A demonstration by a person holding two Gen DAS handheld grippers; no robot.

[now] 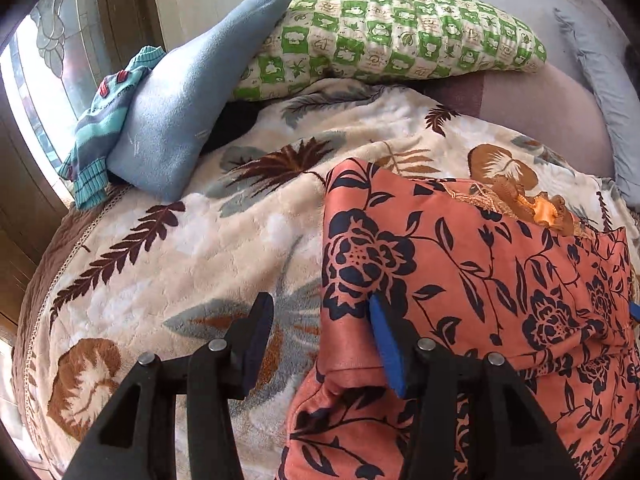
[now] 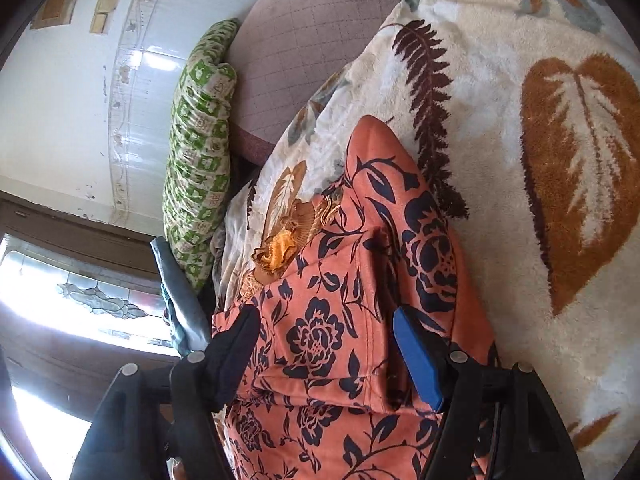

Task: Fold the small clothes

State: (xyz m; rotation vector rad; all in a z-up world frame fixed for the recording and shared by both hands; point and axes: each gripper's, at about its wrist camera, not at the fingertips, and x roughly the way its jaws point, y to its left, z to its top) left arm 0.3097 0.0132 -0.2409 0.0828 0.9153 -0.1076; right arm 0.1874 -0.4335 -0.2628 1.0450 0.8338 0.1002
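Left gripper (image 1: 320, 332): jaws wide apart, holding nothing. The blue-padded finger (image 1: 386, 348) rests on or just above the left edge of the orange floral garment (image 1: 460, 272); contact unclear. The black finger (image 1: 256, 344) is over the bare blanket (image 1: 200, 248).

Right gripper (image 2: 332, 348): jaws wide apart, straddling a folded flap of the garment (image 2: 340, 300). Fabric lies between the fingers but is not pinched. Whether the pads touch the cloth cannot be told.

Garment: partly folded, lying on the leaf-print blanket (image 2: 520, 100), gold trim (image 1: 532, 204) at its far end.

Far left on the bed: blue cloth (image 1: 180, 112) leaning on a green checked pillow (image 1: 400, 32), striped knit (image 1: 104, 120) beside it.
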